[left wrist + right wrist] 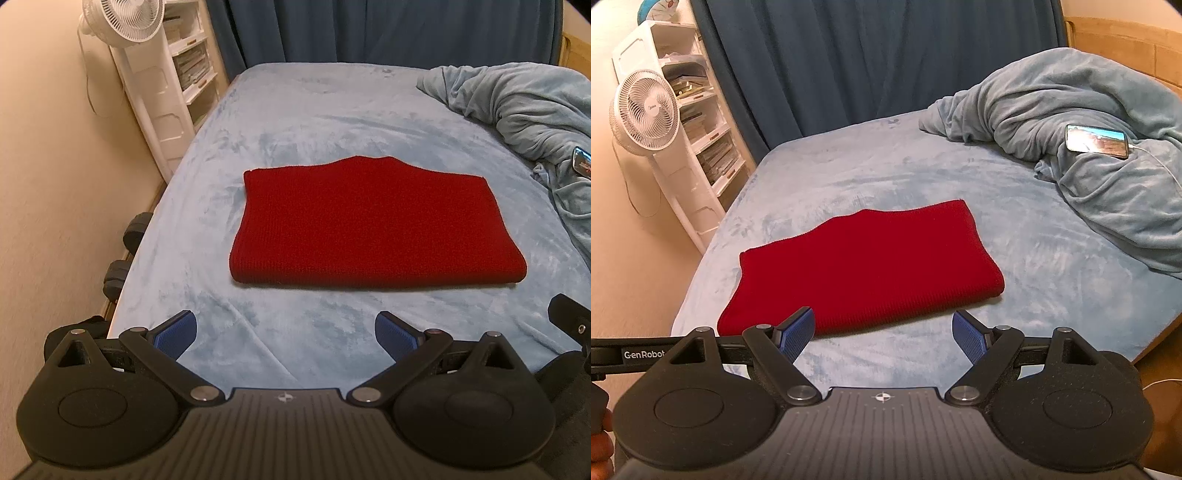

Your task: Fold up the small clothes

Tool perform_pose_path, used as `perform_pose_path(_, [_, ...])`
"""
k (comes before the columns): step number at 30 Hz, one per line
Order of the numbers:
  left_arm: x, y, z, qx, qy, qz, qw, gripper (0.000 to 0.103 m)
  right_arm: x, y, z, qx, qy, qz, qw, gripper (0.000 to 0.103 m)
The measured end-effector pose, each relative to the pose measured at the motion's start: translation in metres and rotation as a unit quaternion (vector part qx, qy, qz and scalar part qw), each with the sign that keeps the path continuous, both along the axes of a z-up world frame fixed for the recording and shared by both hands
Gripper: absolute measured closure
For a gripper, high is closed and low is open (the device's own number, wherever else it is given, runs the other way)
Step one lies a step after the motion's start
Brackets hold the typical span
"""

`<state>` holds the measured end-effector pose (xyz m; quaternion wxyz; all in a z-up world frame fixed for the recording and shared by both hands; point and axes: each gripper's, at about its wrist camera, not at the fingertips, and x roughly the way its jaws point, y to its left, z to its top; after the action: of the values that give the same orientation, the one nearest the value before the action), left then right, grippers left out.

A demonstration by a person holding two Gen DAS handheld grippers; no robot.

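A red knit garment [354, 225] lies folded into a flat rectangle on the light blue bed [295, 125]. It also shows in the right wrist view [864, 266], left of centre. My left gripper [285, 332] is open and empty, held back from the garment's near edge. My right gripper [882, 334] is open and empty, close to the garment's near right edge, above the bed [1034, 258]. Neither gripper touches the cloth.
A crumpled blue blanket [1089, 147] is heaped at the far right with a lit phone [1097, 141] on a cable. A white fan [646, 114] and white shelves [698, 110] stand left of the bed. Dark dumbbells [125, 254] lie by the left bed edge.
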<state>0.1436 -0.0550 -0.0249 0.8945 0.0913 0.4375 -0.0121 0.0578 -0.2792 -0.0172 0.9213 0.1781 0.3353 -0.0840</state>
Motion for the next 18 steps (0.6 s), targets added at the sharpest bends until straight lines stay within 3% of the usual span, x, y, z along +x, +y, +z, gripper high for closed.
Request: perform_pose_path(18, [0.037,0.010,-0.023,0.006,0.036,0.020,0.9991,0.000,0.034,-0.001,-0.025,0.017,0.043,0.003,0.999,0.020])
